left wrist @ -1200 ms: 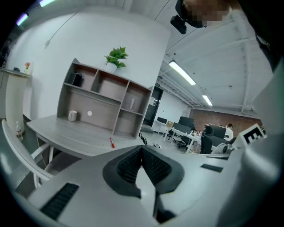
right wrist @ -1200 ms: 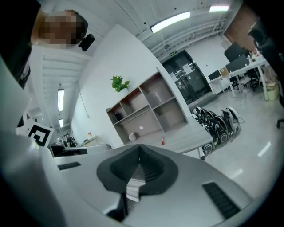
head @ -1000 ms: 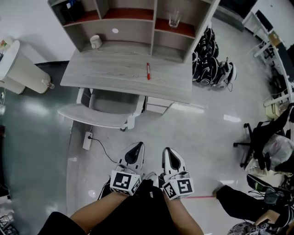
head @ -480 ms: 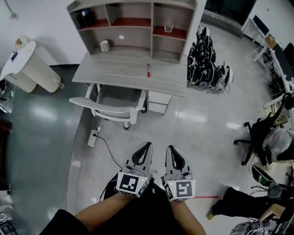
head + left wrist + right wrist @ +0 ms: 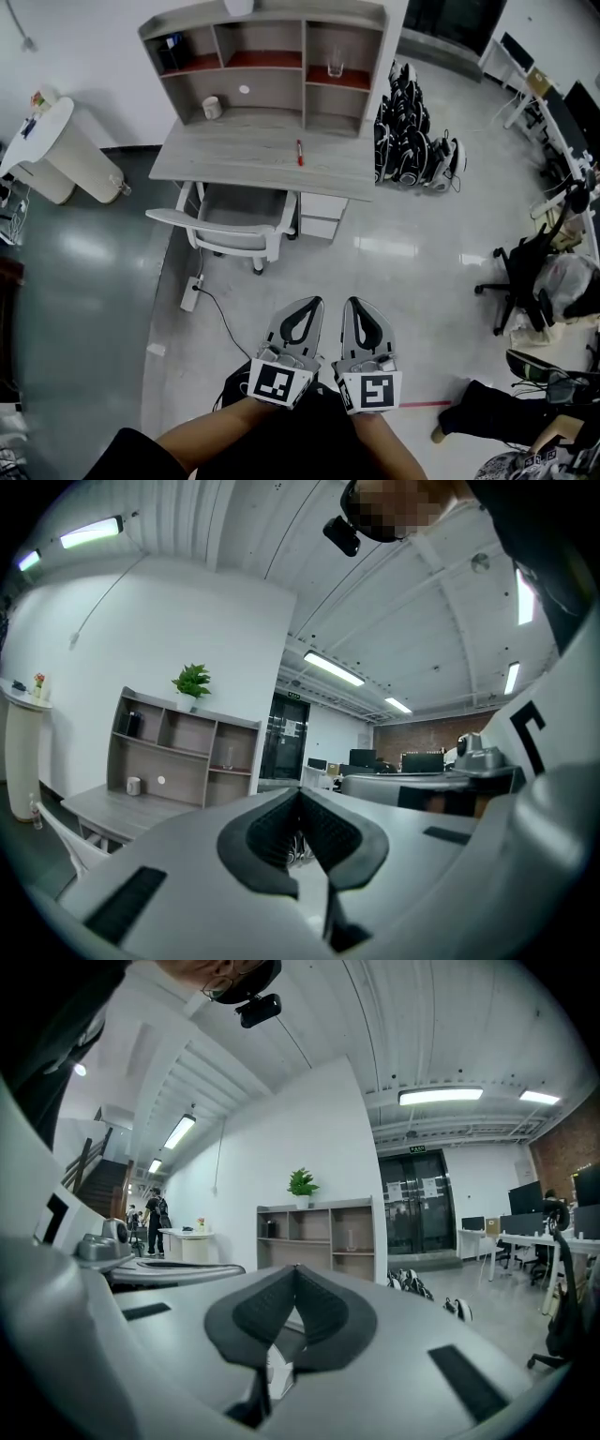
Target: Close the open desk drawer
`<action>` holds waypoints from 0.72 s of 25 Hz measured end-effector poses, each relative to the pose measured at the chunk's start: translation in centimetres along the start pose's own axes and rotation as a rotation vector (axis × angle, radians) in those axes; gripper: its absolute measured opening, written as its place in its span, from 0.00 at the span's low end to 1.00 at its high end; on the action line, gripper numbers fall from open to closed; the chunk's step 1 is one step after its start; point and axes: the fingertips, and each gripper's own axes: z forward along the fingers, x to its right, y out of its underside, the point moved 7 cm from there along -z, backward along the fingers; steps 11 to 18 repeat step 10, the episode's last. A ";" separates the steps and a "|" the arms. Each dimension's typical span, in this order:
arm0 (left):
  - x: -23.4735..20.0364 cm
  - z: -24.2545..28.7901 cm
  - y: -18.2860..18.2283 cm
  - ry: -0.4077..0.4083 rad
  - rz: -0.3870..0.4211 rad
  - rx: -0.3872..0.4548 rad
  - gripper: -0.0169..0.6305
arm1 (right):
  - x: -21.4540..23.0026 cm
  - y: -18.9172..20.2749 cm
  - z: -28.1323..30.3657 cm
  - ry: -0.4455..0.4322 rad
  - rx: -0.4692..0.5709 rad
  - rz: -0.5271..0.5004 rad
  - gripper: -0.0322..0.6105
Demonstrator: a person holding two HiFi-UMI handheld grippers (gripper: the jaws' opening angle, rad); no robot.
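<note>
The left gripper (image 5: 313,302) has its two jaws pressed together with nothing between them, and the right gripper (image 5: 351,302) is likewise closed and empty. Both point level, side by side and just apart, held out in front of the person above bare grey floor (image 5: 394,281). The desk drawer (image 5: 320,226) is far ahead of them and well apart, in the stack of drawer fronts under the right end of the desk (image 5: 234,155), just right of the white chair (image 5: 230,230) tucked in at the middle. A red pen (image 5: 299,152) lies on the desktop, and a shelf unit (image 5: 272,28) stands along the desk's far edge.
</note>
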 end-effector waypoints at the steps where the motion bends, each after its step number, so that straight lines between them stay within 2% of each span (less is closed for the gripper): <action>1: 0.0 -0.2 0.0 -0.002 0.001 0.003 0.03 | -0.3 0.0 -0.2 -0.002 -0.001 0.003 0.08; 18: 0.0 -1.6 1.1 -0.011 -0.007 0.007 0.03 | -0.6 0.5 -1.0 -0.025 -0.017 -0.036 0.08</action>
